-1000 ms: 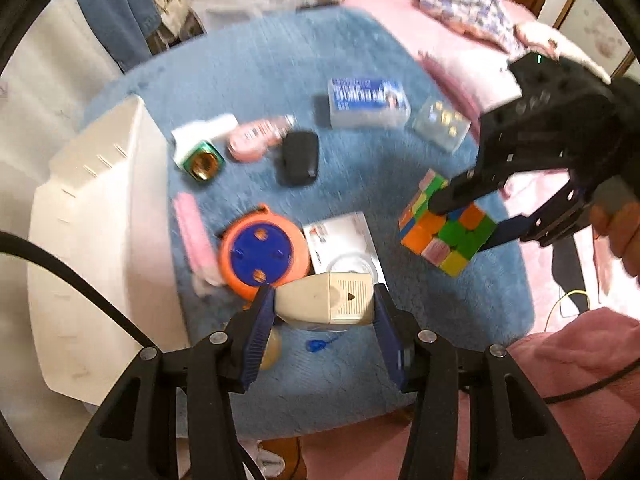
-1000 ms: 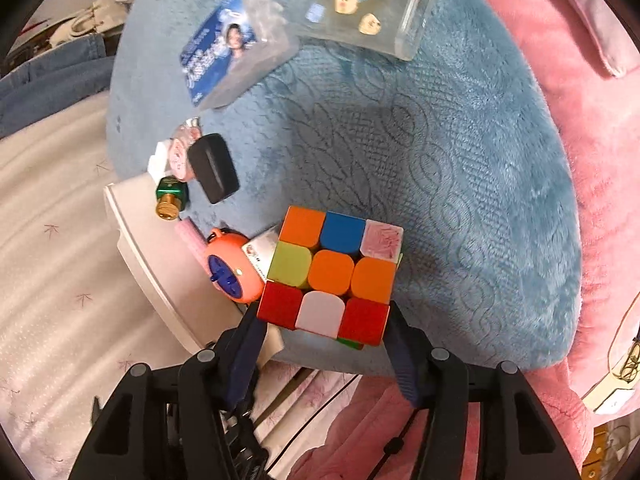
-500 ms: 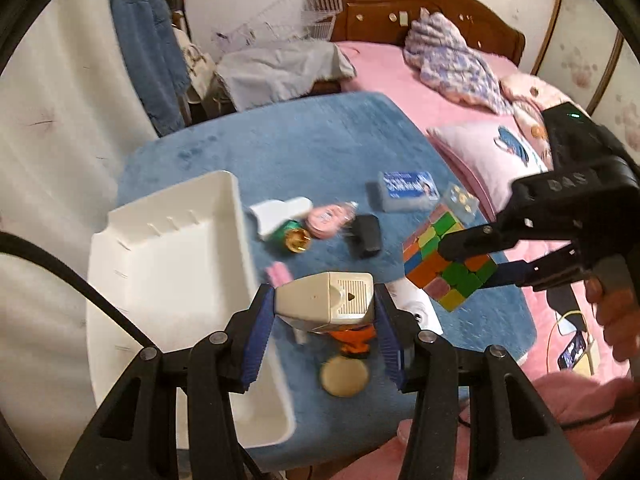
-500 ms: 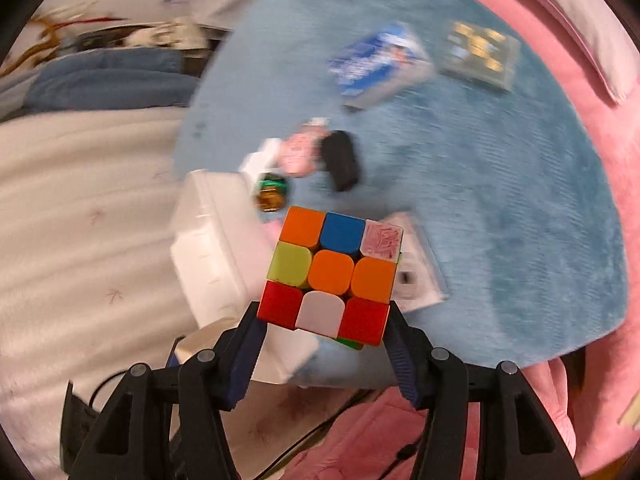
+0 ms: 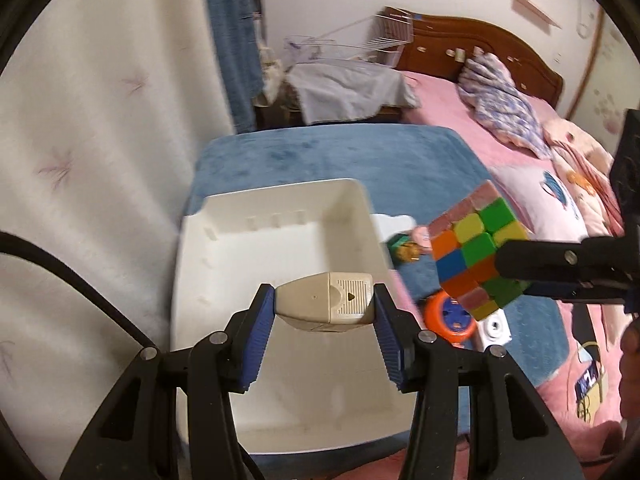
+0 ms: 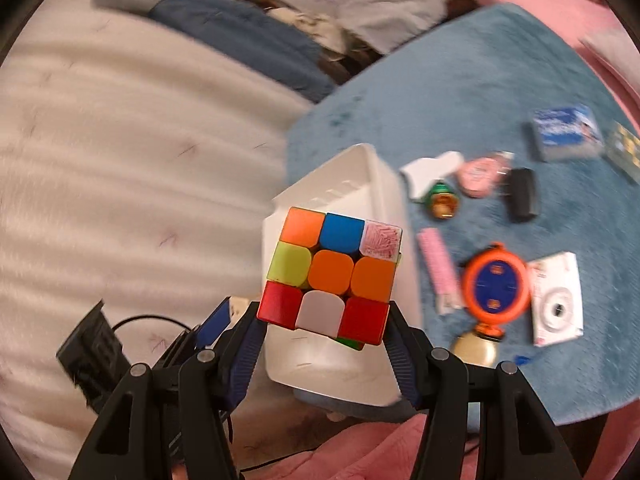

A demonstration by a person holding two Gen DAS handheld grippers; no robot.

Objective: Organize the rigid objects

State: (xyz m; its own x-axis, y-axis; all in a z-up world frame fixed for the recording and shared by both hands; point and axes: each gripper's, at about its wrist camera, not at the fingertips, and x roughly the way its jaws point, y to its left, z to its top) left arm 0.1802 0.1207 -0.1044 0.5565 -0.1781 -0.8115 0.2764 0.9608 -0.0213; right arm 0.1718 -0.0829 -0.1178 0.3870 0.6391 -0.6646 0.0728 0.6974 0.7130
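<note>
On the blue mat [image 5: 320, 152], we have carried both loads over the white bin [image 5: 280, 216]: left gripper [image 5: 324, 304] clamps the beige adapter [image 5: 326, 298], right gripper [image 6: 326, 322] the puzzle cube [image 6: 332, 272]; dropping comes next.

white bin [image 6: 384, 184] half hidden behind puzzle cube [image 6: 332, 272]; near corner covered. blue box [image 6: 566, 132] print smeared, unreadable. clear case [image 6: 624, 148] cut off at right edge. green-and-gold item [image 5: 404, 250] blurred, identity unclear.

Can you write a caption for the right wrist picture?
Right hand-held gripper holds a puzzle cube above the white bin.
</note>
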